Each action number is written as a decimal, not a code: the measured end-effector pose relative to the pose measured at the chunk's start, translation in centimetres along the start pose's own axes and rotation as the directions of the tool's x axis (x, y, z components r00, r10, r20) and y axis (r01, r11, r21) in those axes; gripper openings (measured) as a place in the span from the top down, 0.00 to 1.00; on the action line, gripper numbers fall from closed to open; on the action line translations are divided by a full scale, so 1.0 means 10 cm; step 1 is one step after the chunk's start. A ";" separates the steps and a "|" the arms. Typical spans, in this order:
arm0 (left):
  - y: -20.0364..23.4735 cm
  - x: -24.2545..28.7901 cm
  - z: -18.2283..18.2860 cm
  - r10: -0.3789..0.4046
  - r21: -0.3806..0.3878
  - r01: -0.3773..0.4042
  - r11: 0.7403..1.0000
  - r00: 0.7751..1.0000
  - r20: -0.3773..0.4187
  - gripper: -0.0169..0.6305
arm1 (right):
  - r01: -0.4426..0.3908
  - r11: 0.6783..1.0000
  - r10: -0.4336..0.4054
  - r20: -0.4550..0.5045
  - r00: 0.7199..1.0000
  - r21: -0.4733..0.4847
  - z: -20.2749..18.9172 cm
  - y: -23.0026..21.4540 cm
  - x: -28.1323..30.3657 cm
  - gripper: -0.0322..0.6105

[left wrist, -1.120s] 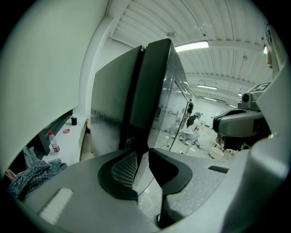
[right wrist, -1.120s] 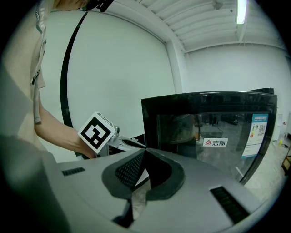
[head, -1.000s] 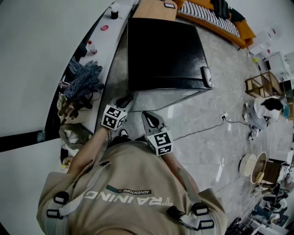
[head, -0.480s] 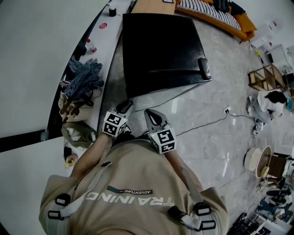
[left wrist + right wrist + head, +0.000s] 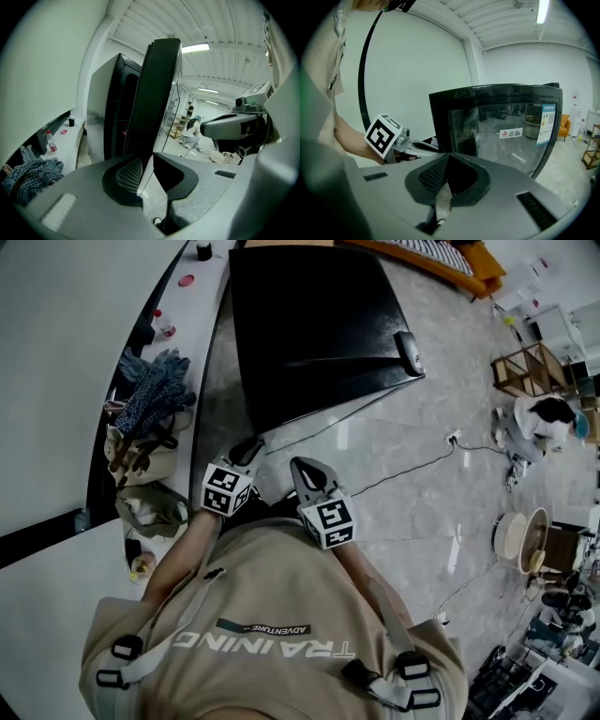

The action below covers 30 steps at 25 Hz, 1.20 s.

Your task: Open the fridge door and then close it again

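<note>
The black fridge [image 5: 314, 315] stands ahead of me, seen from above. Its glass door [image 5: 506, 126] carries stickers. The door's left edge [image 5: 157, 93] stands a little way off the cabinet [image 5: 101, 112], with dark interior showing between. My left gripper [image 5: 251, 444] is at that front left corner, its jaws a narrow gap apart [image 5: 147, 157], holding nothing that I can see. To its right, my right gripper [image 5: 300, 470] is shut and empty [image 5: 447, 157], facing the glass. The left gripper's marker cube [image 5: 384, 136] shows beside the door's edge.
A white counter [image 5: 211, 287] runs along the wall at left with a bottle [image 5: 164, 322], crumpled cloths [image 5: 150, 399] and bags. A cable [image 5: 412, 470] crosses the marble floor. At right are a crouching person [image 5: 534, 418], a wooden shelf [image 5: 530, 371] and round baskets [image 5: 520, 540].
The door's front line has gone from level to slanted, its left edge now nearer to me. Both grippers stay close to the left corner. The head view has shifted, sliding the fridge upward.
</note>
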<state>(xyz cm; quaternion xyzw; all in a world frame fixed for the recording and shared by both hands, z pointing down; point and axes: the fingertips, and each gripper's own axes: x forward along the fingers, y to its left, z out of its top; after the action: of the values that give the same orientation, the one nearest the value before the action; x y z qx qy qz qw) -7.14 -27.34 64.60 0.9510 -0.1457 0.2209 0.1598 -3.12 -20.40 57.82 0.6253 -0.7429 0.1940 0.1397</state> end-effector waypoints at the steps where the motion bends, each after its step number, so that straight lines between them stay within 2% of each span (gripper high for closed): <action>1: 0.00 0.00 -0.01 -0.008 -0.009 0.008 1.000 1.000 0.007 0.87 | -0.001 1.000 0.001 0.002 1.000 -0.002 -0.01 0.04 0.02 0.96; 4: -0.01 -0.02 -0.05 -0.036 -0.031 0.037 0.999 0.999 0.010 0.87 | 0.001 1.000 -0.001 0.004 1.000 -0.017 -0.06 0.14 0.09 0.96; 8: -0.07 -0.04 -0.10 -0.056 -0.015 0.056 0.998 0.998 -0.008 0.88 | -0.004 1.000 0.004 0.010 1.000 -0.028 -0.07 0.22 0.12 0.96; 11: -0.13 -0.06 -0.13 -0.063 -0.001 0.063 0.998 0.998 -0.017 0.88 | -0.004 1.000 0.004 0.017 1.000 -0.026 -0.07 0.22 0.12 0.96; 17: -0.32 -0.09 -0.22 -0.085 -0.024 0.084 0.996 0.996 -0.036 0.89 | -0.022 1.000 0.023 0.016 1.000 -0.021 -0.10 0.20 0.03 0.96; 23: -0.59 -0.13 -0.32 -0.039 -0.001 0.039 0.999 0.997 -0.065 0.90 | -0.068 0.997 0.068 0.012 0.998 -0.024 -0.22 0.14 -0.28 0.96; 30: -0.93 -0.15 -0.49 0.030 -0.050 -0.036 0.998 0.994 -0.105 0.90 | -0.108 0.993 0.107 0.028 0.994 0.036 -0.36 -0.03 -0.66 0.96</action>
<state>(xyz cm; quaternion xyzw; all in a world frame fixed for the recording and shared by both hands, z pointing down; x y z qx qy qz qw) -7.03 -16.78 65.81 0.9313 -0.1585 0.2687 0.1882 -1.76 -13.01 58.09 0.5895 -0.7734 0.2070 0.1073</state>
